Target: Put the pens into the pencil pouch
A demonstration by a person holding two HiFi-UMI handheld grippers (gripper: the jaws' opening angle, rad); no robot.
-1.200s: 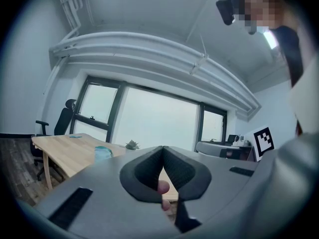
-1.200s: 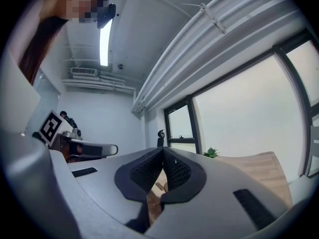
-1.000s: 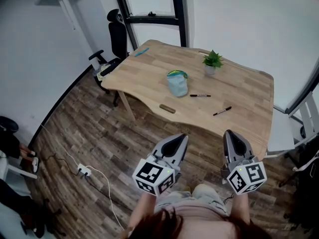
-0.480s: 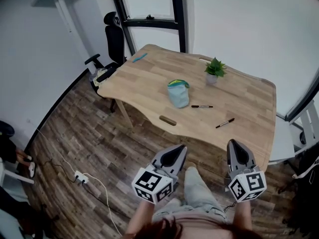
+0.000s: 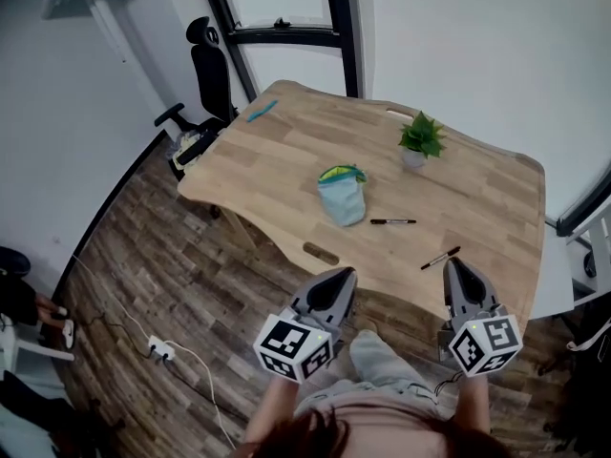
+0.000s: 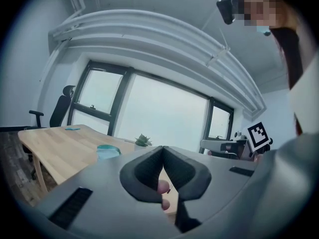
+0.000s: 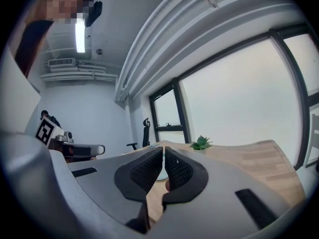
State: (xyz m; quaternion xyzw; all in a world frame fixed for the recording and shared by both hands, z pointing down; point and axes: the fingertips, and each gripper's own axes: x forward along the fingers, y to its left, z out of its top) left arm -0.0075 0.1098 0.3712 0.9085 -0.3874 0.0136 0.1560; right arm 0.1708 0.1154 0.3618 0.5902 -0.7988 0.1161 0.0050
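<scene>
A light blue pencil pouch [image 5: 341, 196] with a green-yellow rim lies mid-table in the head view; its top shows as a pale disc [image 6: 108, 150] in the left gripper view. Two black pens lie to its right: one [image 5: 393, 222] level, one [image 5: 440, 258] slanted near the front edge. My left gripper [image 5: 342, 275] and right gripper [image 5: 456, 266] hover side by side in front of the table's near edge, both shut with nothing between the jaws. The right gripper's tips sit just short of the slanted pen. Each gripper view shows its jaws closed together [image 6: 162, 151] [image 7: 163, 150].
The wooden table [image 5: 286, 146] carries a small potted plant [image 5: 420, 139] at the back and a blue item [image 5: 261, 112] at the far left corner. A black office chair [image 5: 196, 74] stands left of it. A power strip and cable [image 5: 158, 351] lie on the wood floor.
Both grippers and the head camera have moved forward toward the table; the table and pens now sit closer to the jaws. Both grippers stayed shut.
</scene>
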